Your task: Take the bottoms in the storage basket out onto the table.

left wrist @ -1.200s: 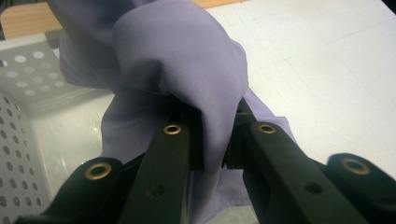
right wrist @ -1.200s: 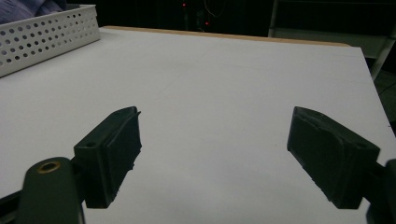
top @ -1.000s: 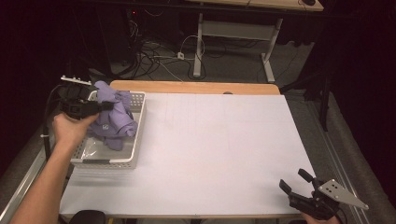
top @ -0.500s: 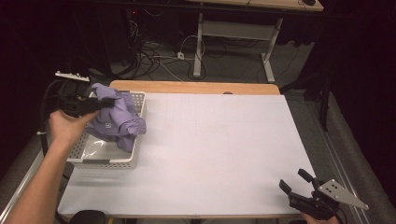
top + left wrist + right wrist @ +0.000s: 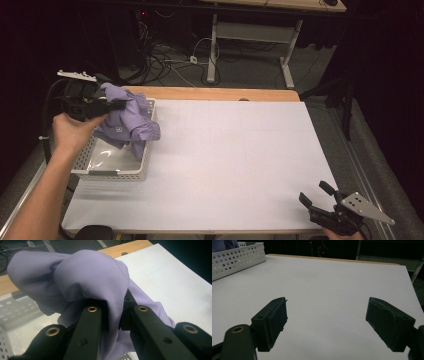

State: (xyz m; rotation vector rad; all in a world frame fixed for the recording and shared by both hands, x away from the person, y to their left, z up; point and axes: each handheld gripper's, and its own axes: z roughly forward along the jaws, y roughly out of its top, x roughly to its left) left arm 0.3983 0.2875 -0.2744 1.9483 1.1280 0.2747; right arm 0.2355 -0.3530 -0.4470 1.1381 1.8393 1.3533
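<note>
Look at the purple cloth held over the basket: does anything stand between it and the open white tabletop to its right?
Nothing visible does. The left gripper is shut on the cloth, which hangs over the basket; its lower folds still dip inside the basket's right wall. The tabletop beyond is bare, and the right gripper sits open at the near corner.

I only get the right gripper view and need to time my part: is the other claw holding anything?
Observer: Yes. The left claw is shut on a purple cloth.
Operator: Is that cloth out of the basket?
Observer: Lifted, but not out: in the high view its lower folds hang inside the white basket.
Operator: Where is my claw relative to that?
Observer: The right claw is open at the near right corner of the white table, far from the basket.
</note>
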